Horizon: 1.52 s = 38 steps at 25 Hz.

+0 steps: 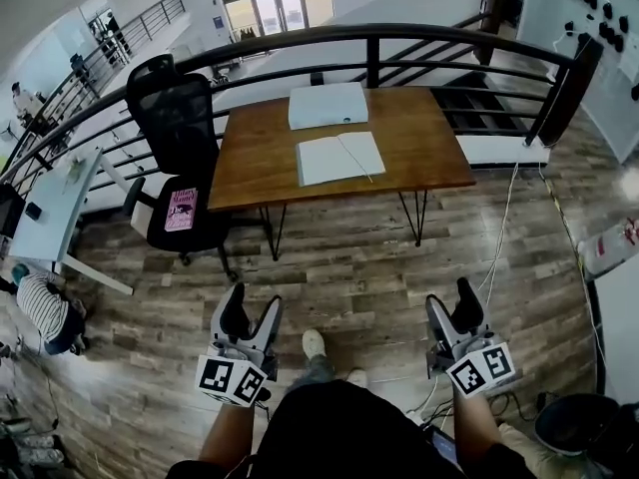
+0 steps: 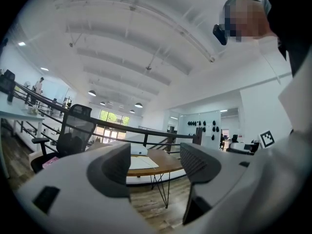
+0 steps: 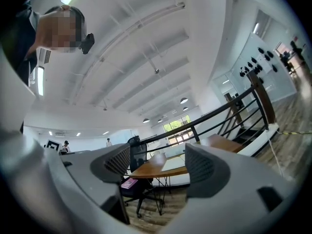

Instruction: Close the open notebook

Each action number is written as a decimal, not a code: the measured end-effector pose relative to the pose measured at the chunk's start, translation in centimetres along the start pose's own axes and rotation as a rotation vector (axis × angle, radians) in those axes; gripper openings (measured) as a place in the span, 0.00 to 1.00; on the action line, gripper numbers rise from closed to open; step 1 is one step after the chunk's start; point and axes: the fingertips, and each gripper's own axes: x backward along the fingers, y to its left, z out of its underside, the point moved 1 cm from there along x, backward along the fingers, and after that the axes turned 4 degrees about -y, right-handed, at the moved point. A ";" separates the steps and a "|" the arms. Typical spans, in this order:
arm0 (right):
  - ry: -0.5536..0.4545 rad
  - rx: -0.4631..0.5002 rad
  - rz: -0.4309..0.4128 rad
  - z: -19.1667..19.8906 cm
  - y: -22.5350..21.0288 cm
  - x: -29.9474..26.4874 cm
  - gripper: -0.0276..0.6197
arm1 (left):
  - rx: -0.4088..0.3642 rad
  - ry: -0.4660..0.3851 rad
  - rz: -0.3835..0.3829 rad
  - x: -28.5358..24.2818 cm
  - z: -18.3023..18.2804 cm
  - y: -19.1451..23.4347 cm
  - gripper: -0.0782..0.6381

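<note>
The wooden table [image 1: 399, 138] stood across the plank floor, with a black office chair [image 1: 175, 128] at its left edge and a white closed case [image 1: 327, 105] at its far edge. The open notebook [image 1: 339, 158] lay flat near the middle of its front edge, pages up. The left gripper [image 1: 250, 317] and right gripper [image 1: 452, 315] hung low by the person's body, well apart from the table, jaws spread on nothing, so by my judgement nothing was done: approach, lifting a cover and folding it over all remained.
</note>
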 end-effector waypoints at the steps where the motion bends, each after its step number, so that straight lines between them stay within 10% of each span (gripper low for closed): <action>1: 0.004 -0.005 0.004 0.2 -0.4 -0.3 0.56 | 0.002 0.002 0.002 -0.3 0.2 0.0 0.54; 38: 0.125 0.067 0.047 4.2 0.3 -21.2 0.46 | 0.117 0.060 0.086 -14.9 4.1 16.7 0.54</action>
